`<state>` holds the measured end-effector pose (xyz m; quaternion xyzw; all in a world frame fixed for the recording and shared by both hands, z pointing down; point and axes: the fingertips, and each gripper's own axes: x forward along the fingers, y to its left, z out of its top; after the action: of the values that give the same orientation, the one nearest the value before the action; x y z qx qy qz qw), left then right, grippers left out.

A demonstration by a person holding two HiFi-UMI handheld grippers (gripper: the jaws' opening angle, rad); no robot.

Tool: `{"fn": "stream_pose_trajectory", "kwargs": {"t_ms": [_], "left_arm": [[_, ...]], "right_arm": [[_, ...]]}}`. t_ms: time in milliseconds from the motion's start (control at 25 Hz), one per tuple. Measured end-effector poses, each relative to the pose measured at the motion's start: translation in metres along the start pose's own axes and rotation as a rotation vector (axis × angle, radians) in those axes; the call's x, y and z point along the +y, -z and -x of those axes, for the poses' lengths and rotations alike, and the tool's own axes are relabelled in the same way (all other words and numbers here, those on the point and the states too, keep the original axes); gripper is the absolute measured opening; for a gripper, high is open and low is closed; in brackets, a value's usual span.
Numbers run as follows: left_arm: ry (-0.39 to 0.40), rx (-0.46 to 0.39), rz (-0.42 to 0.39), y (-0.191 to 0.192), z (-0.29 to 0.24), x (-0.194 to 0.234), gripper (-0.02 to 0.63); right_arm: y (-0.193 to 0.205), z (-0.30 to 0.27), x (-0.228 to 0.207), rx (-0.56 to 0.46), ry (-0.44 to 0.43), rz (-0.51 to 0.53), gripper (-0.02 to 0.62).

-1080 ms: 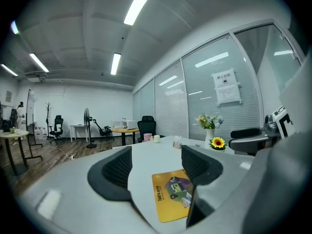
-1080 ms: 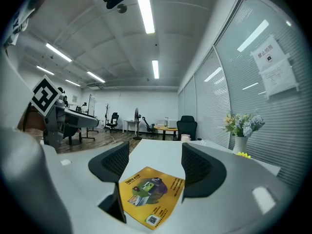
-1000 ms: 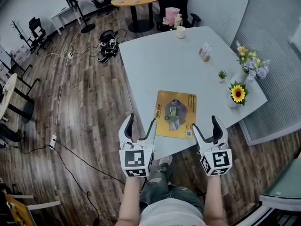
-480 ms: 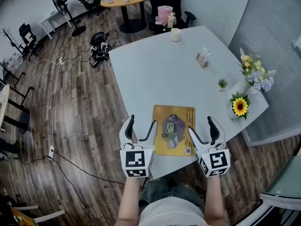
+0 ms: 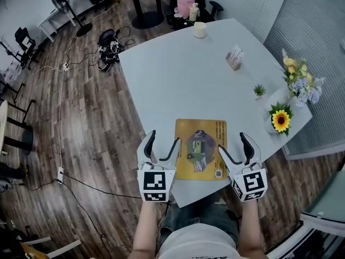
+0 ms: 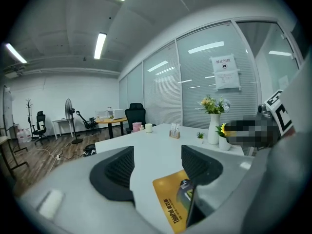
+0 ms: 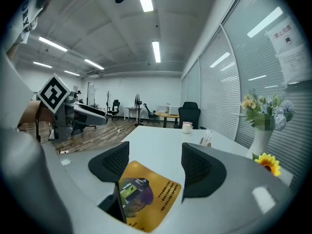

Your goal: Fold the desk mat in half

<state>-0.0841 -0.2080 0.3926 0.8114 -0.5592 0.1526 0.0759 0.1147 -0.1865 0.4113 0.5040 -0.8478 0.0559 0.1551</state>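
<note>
- Desk mat (image 5: 200,149): a thin yellow rectangle lying flat and unfolded on the white table (image 5: 172,74), close to the near edge. It has a dark printed picture in its middle and small lines of print along its sides.
- My left gripper (image 5: 163,139) is just beside the mat's left edge, over the table's near rim. Its jaws are wide apart with nothing clamped; the ribbed black pads (image 6: 119,168) frame bare tabletop and one yellow corner of the mat.
- My right gripper (image 5: 233,143) is at the mat's near right corner. It's spread open too, gripping nothing; in its own view the mat shows between and beyond the pads.
- Both grippers have smooth grey shells, each with a cube of black-and-white square markers at the back.
- Outward on the table, to the right: a sunflower (image 5: 280,121) in a white vase, a taller pale bouquet (image 5: 301,82), and a tiny green plant (image 5: 260,90).
- Farther up the table: a small card holder (image 5: 233,58) and a cream cylinder (image 5: 200,30) near the far corner, both well apart from the mat.
- To the left lies dark plank floor (image 5: 91,123) with loose cables trailing across it.
</note>
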Motion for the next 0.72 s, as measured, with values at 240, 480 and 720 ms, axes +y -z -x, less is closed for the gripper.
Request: {"fn": "stream_pose_trajectory", "kwargs": {"t_ms": [240, 480, 720], "left_arm": [[0.091, 0.071, -0.046, 0.023, -0.011, -0.012, 0.304], [0.198, 0.159, -0.161, 0.059, -0.012, -0.031, 0.304], [0.344, 0.273, -0.308, 0.107, -0.003, -0.058, 0.304]], "right_arm": [[0.028, 0.0, 0.008, 0.104, -0.069, 0.061, 0.351], [0.062, 0.002, 0.027, 0.212, -0.192, 0.18, 0.359], [0.101, 0.01, 0.046, 0.324, -0.338, 0.24, 0.351]]}}
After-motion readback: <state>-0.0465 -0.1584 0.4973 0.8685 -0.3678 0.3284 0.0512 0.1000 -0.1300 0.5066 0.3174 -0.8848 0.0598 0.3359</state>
